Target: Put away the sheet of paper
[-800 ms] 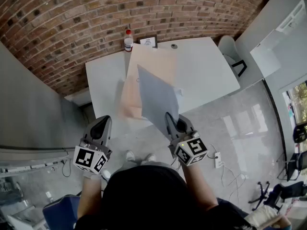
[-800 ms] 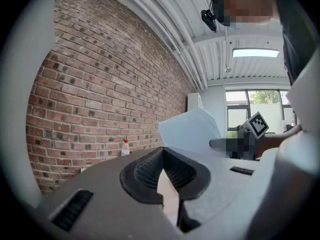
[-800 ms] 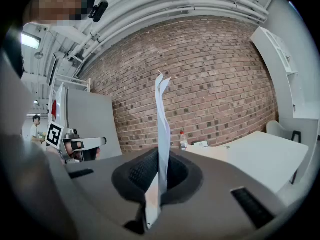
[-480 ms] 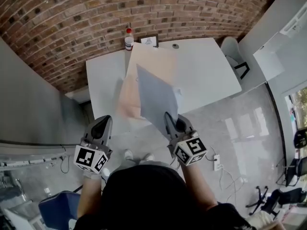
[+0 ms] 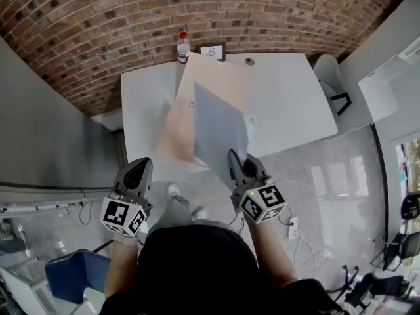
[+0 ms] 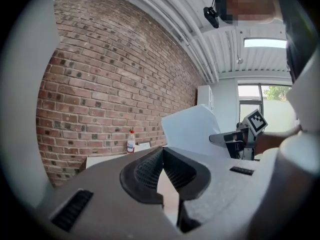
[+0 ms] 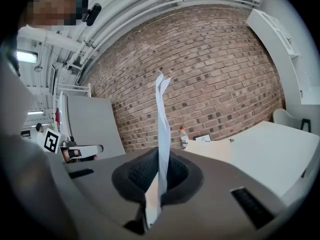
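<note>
Now, right gripper (image 5: pixel 233 157): jaws pinch sheet of paper (image 5: pixel 220 133) by its near edge
left gripper (image 5: pixel 140 168): jaws pressed together, empty
table (image 5: pixel 289 104): near edge beneath raised sheet

Probably an office: white table (image 5: pixel 289 104), brick wall (image 5: pixel 98 31)

White table (image 5: pixel 289 104) bears a bottle (image 5: pixel 183 48), a small frame (image 5: pixel 212 51), a tan folder (image 5: pixel 211 83)

The sheet of paper (image 5: pixel 220 133) in the right fingers (image 5: pixel 234 163) is hiding part of the bench (image 5: pixel 282 104) and tan board (image 5: pixel 220 77) beyond them. Print on the far framed card (image 5: pixel 212 51) is looking too tiny to read.
</note>
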